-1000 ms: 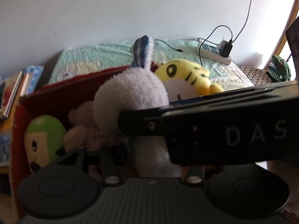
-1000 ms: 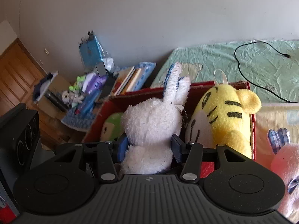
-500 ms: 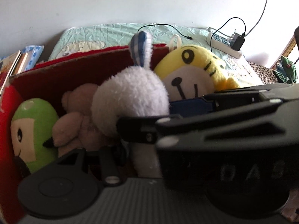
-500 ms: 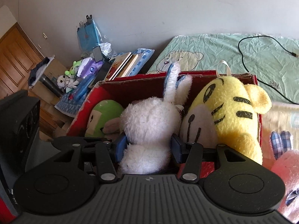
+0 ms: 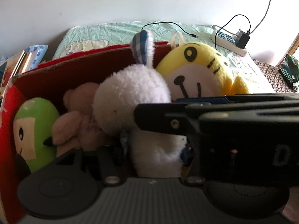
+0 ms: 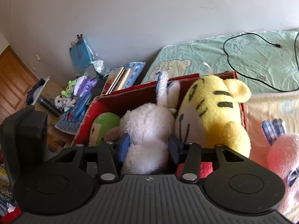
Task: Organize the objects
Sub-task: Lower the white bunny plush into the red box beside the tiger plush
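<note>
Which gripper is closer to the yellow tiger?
Right. The right gripper, closed on the white bunny, has one finger beside the yellow tiger. The left gripper holds the bunny's other side, farther away.

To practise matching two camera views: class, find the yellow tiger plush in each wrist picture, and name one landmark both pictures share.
Left wrist view: yellow tiger plush sits right of centre, behind the white rabbit plush, in the red box.
Right wrist view: it sits right of centre, beside the rabbit.
Shared landmark: the rabbit's upright checked ear.
</note>
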`<state>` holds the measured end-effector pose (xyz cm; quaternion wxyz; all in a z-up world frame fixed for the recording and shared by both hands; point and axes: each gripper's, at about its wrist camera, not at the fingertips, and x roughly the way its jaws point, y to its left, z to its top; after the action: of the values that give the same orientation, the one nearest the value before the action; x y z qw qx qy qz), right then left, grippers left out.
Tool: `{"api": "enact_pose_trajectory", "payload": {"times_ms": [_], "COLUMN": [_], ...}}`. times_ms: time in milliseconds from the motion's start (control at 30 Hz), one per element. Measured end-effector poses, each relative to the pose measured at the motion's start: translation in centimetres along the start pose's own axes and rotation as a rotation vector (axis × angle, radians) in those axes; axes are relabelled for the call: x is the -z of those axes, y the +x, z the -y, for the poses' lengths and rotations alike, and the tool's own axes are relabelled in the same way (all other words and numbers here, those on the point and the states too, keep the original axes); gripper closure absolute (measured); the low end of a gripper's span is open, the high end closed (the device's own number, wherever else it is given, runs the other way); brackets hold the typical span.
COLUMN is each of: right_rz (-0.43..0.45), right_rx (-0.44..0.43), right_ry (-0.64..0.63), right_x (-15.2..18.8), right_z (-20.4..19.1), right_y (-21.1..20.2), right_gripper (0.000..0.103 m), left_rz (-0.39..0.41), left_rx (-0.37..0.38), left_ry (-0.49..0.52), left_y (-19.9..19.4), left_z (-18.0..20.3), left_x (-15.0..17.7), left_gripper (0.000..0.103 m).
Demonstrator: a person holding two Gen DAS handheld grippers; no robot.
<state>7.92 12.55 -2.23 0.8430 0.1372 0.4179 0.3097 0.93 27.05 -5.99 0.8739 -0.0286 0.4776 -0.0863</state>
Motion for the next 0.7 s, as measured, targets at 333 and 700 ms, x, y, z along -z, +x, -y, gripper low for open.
{"api": "enact_pose_trajectory", "payload": {"times_ms": [333, 700], "right_rz": [0.021, 0.039], "right_rx": [0.006, -0.012], "right_ry": [0.034, 0.056], "right_x": [1.2, 1.8], "right_z": [0.6, 1.1], "right_y": [0.2, 0.1], "right_gripper": [0.062, 0.064], "left_rz": [-0.019, -0.030], "left_rx": [-0.045, -0.127], "left_ry": [0.014, 0.060], "left_y": [0.2, 0.4], "left_z": [0.6, 2.1], "left_x": [0.0, 0.0], "left_gripper": [0.039, 0.034]}}
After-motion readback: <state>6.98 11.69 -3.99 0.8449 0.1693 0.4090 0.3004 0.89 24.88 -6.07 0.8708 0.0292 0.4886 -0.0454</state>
